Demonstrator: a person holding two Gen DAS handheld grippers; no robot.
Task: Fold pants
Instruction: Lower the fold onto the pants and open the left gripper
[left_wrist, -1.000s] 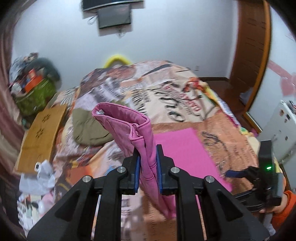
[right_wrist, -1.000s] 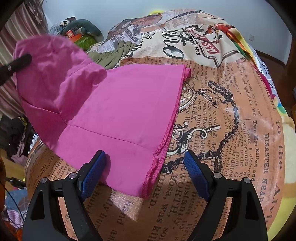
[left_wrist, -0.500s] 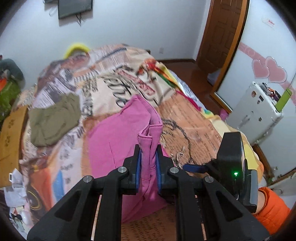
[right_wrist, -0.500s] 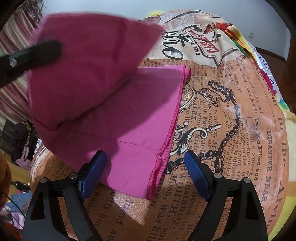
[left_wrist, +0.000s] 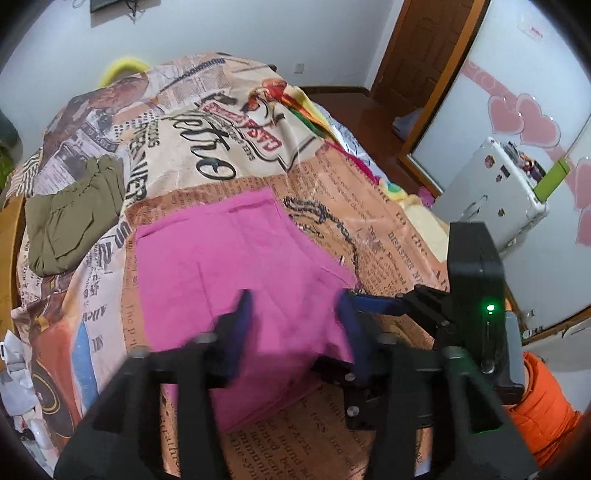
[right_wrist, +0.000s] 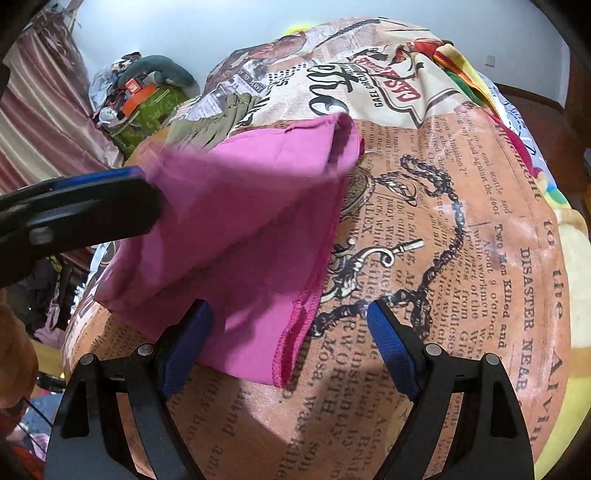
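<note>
Pink pants (left_wrist: 236, 266) lie folded over on the newspaper-print bedspread (left_wrist: 388, 236), left gripper (left_wrist: 295, 314) jaws opening with pads blurred and clear of the cloth below, right gripper (right_wrist: 288, 332) spread wide and empty over the pants' near hem corner, olive garment (left_wrist: 70, 218) well apart.

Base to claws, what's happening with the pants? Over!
Left claw opening, letting go. Right claw open, empty. Pink pants folded over on bed. Green garment lies clear.
</note>
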